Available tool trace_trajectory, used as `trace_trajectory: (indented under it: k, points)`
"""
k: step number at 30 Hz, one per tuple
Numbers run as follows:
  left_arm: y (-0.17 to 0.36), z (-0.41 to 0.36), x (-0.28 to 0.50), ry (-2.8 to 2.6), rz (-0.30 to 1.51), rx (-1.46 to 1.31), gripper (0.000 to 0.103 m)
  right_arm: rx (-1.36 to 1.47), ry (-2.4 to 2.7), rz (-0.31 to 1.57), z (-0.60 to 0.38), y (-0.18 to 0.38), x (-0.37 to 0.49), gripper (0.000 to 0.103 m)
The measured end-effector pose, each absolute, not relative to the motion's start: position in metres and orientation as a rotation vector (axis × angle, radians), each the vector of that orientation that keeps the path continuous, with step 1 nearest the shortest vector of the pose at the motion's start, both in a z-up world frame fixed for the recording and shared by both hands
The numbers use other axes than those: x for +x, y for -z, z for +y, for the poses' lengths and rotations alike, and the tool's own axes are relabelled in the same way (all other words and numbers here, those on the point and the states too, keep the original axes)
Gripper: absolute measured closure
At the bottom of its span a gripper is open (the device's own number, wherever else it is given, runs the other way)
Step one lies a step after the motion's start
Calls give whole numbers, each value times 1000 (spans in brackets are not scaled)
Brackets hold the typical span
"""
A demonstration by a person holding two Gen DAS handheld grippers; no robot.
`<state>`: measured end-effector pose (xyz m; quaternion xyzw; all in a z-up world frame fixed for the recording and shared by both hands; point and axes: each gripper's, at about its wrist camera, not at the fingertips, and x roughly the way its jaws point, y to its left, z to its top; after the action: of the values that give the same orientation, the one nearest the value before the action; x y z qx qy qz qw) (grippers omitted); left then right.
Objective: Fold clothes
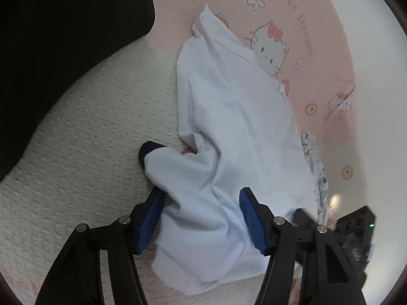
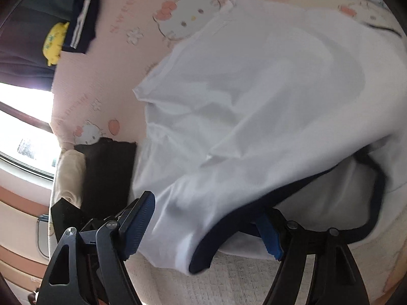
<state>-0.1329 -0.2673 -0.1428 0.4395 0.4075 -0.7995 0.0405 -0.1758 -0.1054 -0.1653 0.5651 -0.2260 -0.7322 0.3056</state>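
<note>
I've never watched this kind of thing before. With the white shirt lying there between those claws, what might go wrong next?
1. Both grippers, left gripper and right gripper, stand open around the white shirt, so closing may pinch only one layer and leave the rest bunched.
2. The shirt is rumpled; folding now could lock in the creases.
3. The black folded garment lies right beside it and might get dragged along.

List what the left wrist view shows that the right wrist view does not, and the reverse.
Only the left wrist view: the left gripper, jaws apart around the white shirt, and a patterned cloth beside the shirt.

Only the right wrist view: the right gripper, jaws apart at the shirt's dark-trimmed edge, a yellow item, a black folded piece, a beige cloth and a window.

Both: the shirt, the pink cartoon-cat blanket and a dark striped garment.
</note>
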Motion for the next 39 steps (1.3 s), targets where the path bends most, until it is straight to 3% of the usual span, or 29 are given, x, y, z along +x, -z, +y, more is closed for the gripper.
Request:
trace_trajectory:
  k: [1, 3, 7, 10, 12, 17, 22, 33, 39]
  points:
    - [143, -267, -134, 2447, 1259, 1341, 45, 1513, 1944, -590, -106, 168, -176, 27]
    - [144, -263, -138, 2439, 1256, 1359, 62, 1506, 1955, -582, -110, 168, -175, 32]
    - [148, -253, -144, 2438, 1287, 1390, 79, 1482, 1953, -517, -122, 165, -172, 72]
    - [138, -243, -146, 2489, 1181, 1380, 89, 1405, 2035, -380, -130, 151, -162, 87]
    - [128, -237, -148, 2529, 1106, 1368, 91, 1323, 2107, -282, -133, 138, -152, 92]
    - [102, -241, -150, 2580, 1100, 1303, 93, 1145, 2219, -164, -135, 103, -136, 95]
    - [82, -247, -150, 2619, 1056, 1292, 93, 1180, 2235, -219, -119, 91, -139, 95]
    - [102, -258, -134, 2550, 794, 1387, 93, 1428, 2281, -134, -88, 122, -140, 95]
    - [112, -266, -122, 2530, 799, 1408, 93, 1517, 2273, -19, -92, 141, -137, 95]
